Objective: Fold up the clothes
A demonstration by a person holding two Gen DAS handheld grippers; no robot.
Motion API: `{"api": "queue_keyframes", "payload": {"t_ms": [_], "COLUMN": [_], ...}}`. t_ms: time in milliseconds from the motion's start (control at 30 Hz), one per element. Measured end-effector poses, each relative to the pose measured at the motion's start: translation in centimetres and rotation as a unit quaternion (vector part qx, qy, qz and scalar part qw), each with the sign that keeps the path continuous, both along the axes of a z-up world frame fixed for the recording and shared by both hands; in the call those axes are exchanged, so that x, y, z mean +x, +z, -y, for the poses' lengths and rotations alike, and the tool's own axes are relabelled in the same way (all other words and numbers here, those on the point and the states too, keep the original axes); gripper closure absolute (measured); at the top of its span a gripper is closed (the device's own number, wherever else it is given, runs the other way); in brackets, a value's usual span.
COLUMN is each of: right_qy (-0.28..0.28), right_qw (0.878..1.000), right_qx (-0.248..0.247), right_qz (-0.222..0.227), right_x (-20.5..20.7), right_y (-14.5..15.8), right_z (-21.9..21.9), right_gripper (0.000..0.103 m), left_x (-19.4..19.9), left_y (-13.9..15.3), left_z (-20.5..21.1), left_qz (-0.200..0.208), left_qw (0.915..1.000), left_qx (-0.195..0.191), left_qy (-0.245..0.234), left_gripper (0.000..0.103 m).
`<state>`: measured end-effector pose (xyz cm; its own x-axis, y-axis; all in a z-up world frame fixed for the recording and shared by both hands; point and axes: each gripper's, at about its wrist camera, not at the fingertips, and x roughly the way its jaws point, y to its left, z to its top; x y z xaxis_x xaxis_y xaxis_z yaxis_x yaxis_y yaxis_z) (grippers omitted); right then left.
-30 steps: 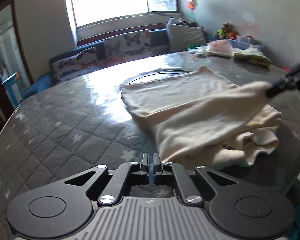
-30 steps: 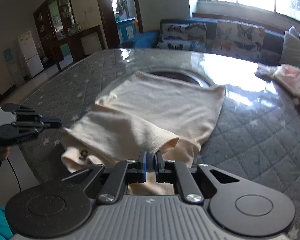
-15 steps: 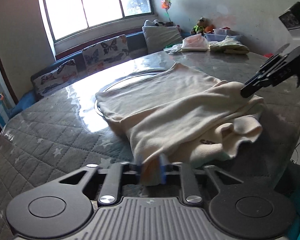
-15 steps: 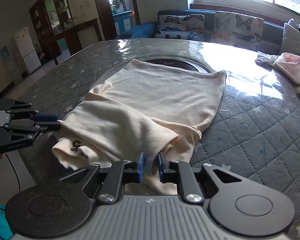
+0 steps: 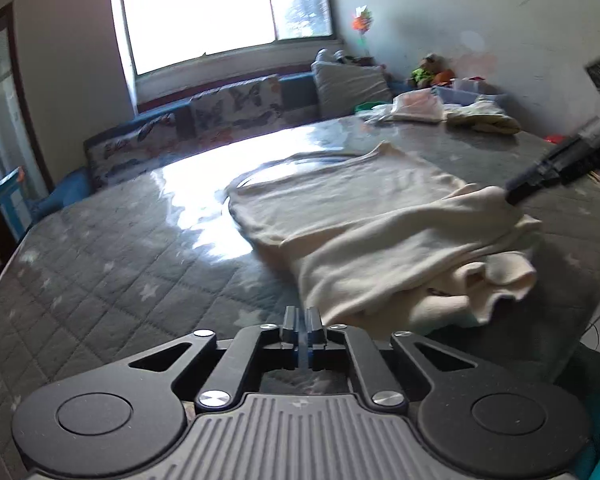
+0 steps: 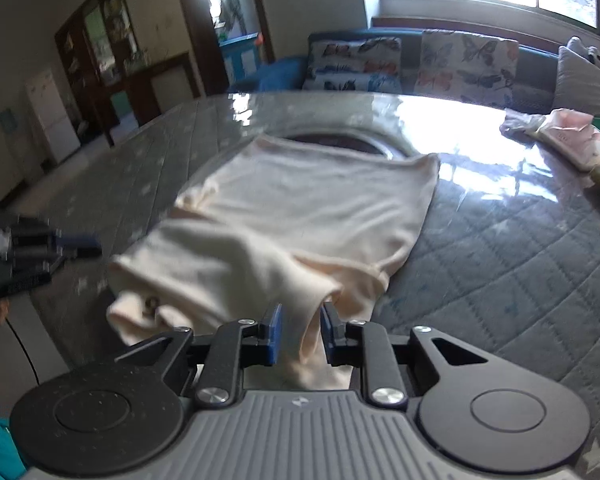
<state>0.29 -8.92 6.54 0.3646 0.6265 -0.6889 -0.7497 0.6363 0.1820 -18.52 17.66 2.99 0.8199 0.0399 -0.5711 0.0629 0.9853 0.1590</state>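
I have the cream garment (image 6: 312,216) spread on the quilt-covered table (image 5: 112,264), its far half flat and its near edge doubled over into a loose roll at the table's near edge. My right gripper (image 6: 300,334) sits on that near fold; its jaws are opening, and a tongue of the cloth hangs between the blue pads, which now stand apart from it, so I judge I am letting go to lay the fold down. My left gripper (image 5: 301,324) is beside the garment's left corner, its jaws opening too, only a narrow gap showing and no cloth in it. The fold looks bunched and uneven, so I judge it needs smoothing. Other clothes (image 5: 444,110) wait at the far end.
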Motion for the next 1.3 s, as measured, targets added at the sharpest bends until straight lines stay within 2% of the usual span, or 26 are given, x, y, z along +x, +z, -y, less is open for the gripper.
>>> {"api": "queue_keyframes", "payload": {"t_ms": [67,200,300,367,433,600,767,867,900,967,1000,1067,1133,1300], "right_qy": [-0.012,-0.026,-0.033,-0.034,-0.034,-0.038,-0.044,-0.044,-0.043,-0.037,-0.035,-0.034,-0.034,-0.037], "right_qw": [1.000,1.000,0.999,0.999,0.999,0.999,0.999,0.999,0.999,0.999,0.999,0.999,0.998,0.996], "right_qx": [0.007,0.010,0.006,0.003,-0.003,-0.005,0.001,0.005,0.004,-0.006,-0.012,-0.016,-0.015,-0.048], "right_qz": [0.005,-0.001,-0.003,-0.008,-0.012,-0.022,-0.027,-0.028,-0.028,-0.016,-0.008,0.020,0.054,0.060], "right_x": [0.7,1.8,2.5,2.6,2.5,2.7,2.8,2.8,3.0,2.6,2.3,1.8,1.2,1.7], "right_y": [0.6,0.4,-0.1,-0.6,-1.4,-2.1,-2.4,-2.4,-2.4,-2.4,-2.5,-1.9,-1.2,-1.8], "right_z": [0.1,-0.1,-0.5,-0.8,-1.3,-1.7,-1.7,-1.8,-1.9,-2.3,-2.5,-2.7,-2.7,-3.1], "right_gripper": [0.079,0.079,0.079,0.079,0.079,0.079,0.079,0.079,0.079,0.085,0.090,0.093,0.094,0.084], "left_x": [0.0,1.0,1.5,1.6,1.5,0.9,0.7,0.3,0.3,0.3,0.4,0.6,0.8,1.3], "left_y": [0.0,-0.8,-1.7,-2.0,-1.9,-1.3,-1.3,-0.9,-0.8,-0.8,-0.8,-0.7,-0.6,0.2], "left_z": [0.7,1.9,2.2,2.2,1.9,0.8,-0.3,-0.4,-0.2,0.3,0.5,0.8,0.7,0.1], "left_qz": [0.007,-0.003,-0.014,-0.018,-0.015,-0.004,-0.012,-0.012,-0.009,-0.004,-0.004,-0.003,-0.003,-0.004], "left_qw": [0.9998,0.9988,0.9980,0.9979,0.9984,0.9992,0.9992,0.9999,0.9999,0.9999,0.9999,0.9998,0.9998,0.9999], "left_qx": [0.011,0.036,0.049,0.054,0.050,0.040,0.027,0.002,0.005,0.011,0.013,0.017,0.012,-0.007], "left_qy": [-0.018,-0.034,-0.037,-0.030,-0.022,0.007,0.028,0.010,0.005,-0.003,-0.008,-0.012,-0.014,-0.009], "left_gripper": [0.080,0.078,0.082,0.096,0.098,0.102,0.101,0.096,0.093,0.087,0.086,0.086,0.085,0.079]}}
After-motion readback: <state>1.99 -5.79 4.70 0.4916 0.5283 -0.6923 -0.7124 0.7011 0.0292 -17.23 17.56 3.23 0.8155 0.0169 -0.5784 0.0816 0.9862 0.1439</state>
